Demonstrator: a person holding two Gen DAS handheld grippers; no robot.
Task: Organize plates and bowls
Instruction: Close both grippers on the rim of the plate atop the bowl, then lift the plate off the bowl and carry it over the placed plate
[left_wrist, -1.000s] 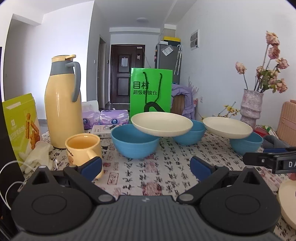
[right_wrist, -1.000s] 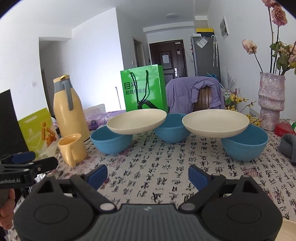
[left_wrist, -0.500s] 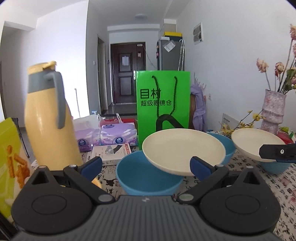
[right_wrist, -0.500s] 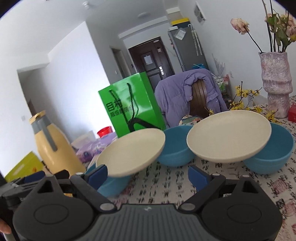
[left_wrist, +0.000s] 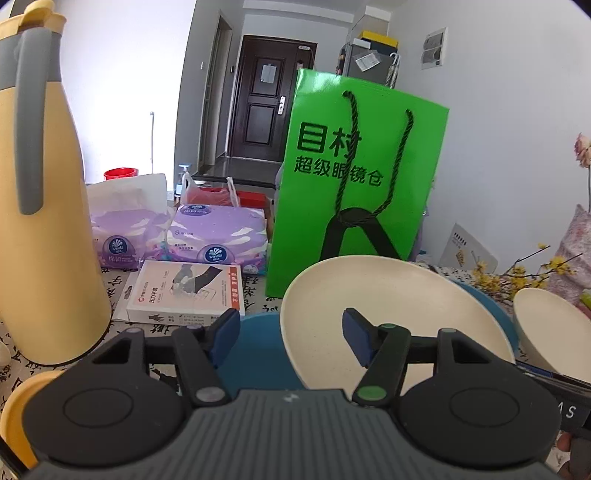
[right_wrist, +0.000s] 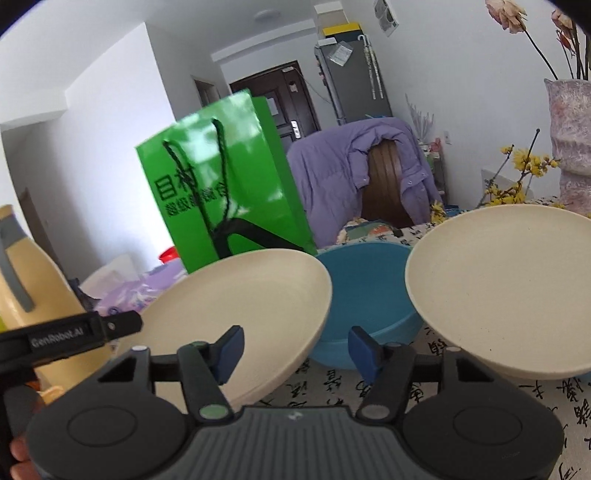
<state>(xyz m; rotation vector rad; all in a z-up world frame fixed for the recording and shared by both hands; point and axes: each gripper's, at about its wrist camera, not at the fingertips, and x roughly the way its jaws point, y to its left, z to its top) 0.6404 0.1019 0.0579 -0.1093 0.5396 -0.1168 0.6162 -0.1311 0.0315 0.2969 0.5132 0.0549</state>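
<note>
**plate_stacker:** Both grippers are sitting way closer to the dishes than a second ago, and both sets of jaws have just been narrowing. The left cream plate (left_wrist: 391, 314) is perching tilted across a blue bowl (left_wrist: 258, 350), and the left gripper (left_wrist: 290, 341) is straddling its near rim, not pinching yet.

**bowlguy:** And the right gripper (right_wrist: 295, 352)?

**plate_stacker:** Half-spread, nothing clamped; it's aiming between that plate and the right cream plate (right_wrist: 509, 291), with the middle blue bowl (right_wrist: 365, 288) behind. I'd say we're in the grab-a-plate step; next is closing on a rim and lifting it level.

**bowlguy:** Obstacles?

**plate_stacker:** Green bag (left_wrist: 362, 177) is standing right behind, yellow jug (left_wrist: 40, 206) crowding the left.
</note>
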